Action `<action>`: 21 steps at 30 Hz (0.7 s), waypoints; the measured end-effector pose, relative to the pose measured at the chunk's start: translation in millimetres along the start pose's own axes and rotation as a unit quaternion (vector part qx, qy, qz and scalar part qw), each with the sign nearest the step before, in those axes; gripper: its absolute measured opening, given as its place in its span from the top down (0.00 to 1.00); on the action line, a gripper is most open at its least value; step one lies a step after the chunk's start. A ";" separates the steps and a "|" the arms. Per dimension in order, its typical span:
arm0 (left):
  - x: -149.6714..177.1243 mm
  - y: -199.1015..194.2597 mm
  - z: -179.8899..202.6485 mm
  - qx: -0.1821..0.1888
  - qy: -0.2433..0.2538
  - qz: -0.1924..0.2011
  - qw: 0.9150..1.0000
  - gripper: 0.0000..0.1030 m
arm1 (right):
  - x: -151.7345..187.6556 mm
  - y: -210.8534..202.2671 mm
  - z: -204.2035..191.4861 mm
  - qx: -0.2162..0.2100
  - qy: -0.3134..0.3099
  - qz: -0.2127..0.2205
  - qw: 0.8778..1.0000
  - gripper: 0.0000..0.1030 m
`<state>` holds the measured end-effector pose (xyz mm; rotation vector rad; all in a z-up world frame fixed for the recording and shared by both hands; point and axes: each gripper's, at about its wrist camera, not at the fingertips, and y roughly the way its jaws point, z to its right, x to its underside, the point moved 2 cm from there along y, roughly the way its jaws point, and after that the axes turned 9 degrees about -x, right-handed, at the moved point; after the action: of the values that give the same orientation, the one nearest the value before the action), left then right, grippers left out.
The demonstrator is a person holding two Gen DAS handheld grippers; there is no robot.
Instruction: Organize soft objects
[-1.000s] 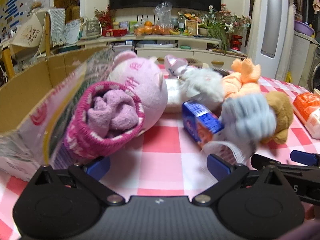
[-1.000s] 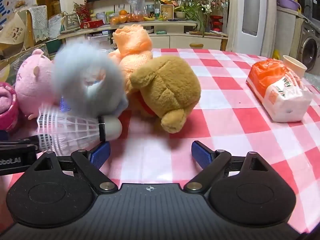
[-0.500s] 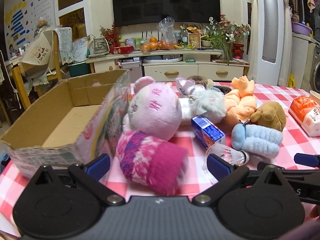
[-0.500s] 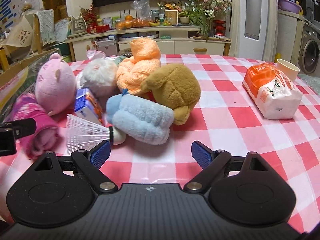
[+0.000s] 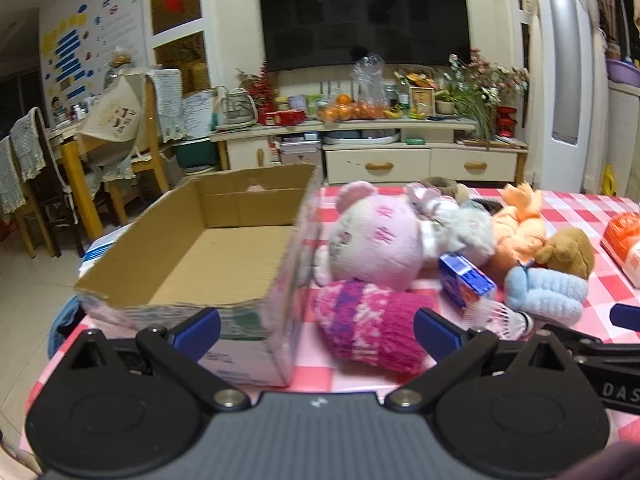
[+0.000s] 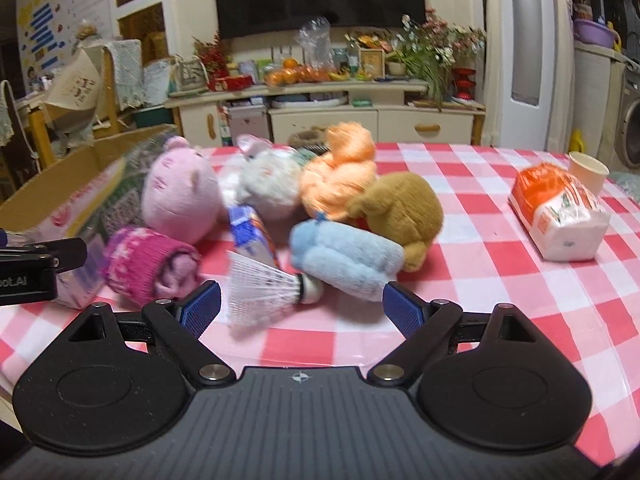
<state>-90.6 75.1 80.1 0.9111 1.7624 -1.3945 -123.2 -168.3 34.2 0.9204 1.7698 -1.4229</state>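
Soft things lie in a heap on the checked table: a magenta knit roll (image 5: 370, 326) (image 6: 146, 266), a pink plush (image 5: 378, 240) (image 6: 180, 198), a white plush (image 6: 268, 182), an orange knit bundle (image 6: 340, 176), a brown plush bear (image 6: 400, 210) and a light blue roll (image 5: 546, 290) (image 6: 346, 258). An open cardboard box (image 5: 208, 248) (image 6: 60, 184) stands empty at the left. My left gripper (image 5: 316, 330) is open and empty, above and just short of the magenta roll. My right gripper (image 6: 300, 310) is open and empty, just short of a shuttlecock (image 6: 272, 286).
A blue carton (image 5: 466, 278) (image 6: 250, 232) lies among the plush. An orange-white tissue pack (image 6: 558, 214) and a paper cup (image 6: 588, 170) sit at the right. Chairs (image 5: 120, 148) stand left of the table. A low cabinet (image 5: 400, 160) is beyond it.
Both grippers have pulled back and risen from the heap. The magenta roll and the blue roll, close up in front of the cameras before, now lie on the table. The box interior has come into view.
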 end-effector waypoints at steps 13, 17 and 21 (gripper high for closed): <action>-3.4 -3.1 -45.9 -0.043 -0.047 0.006 0.998 0.01 | -8.8 -20.9 -53.2 -0.040 -0.050 0.029 0.998 0.00; -3.7 -3.0 -56.4 -0.053 -0.055 0.007 0.997 0.01 | -10.8 -26.7 -65.0 -0.050 -0.062 0.037 0.996 0.00; -3.9 -2.7 -62.2 -0.056 -0.060 0.009 0.997 0.01 | -13.9 -30.7 -73.4 -0.058 -0.070 0.041 0.995 0.00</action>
<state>-97.1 135.2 95.6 0.7663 1.7199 -1.2976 -147.5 -102.4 74.1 0.8037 1.6717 -1.2871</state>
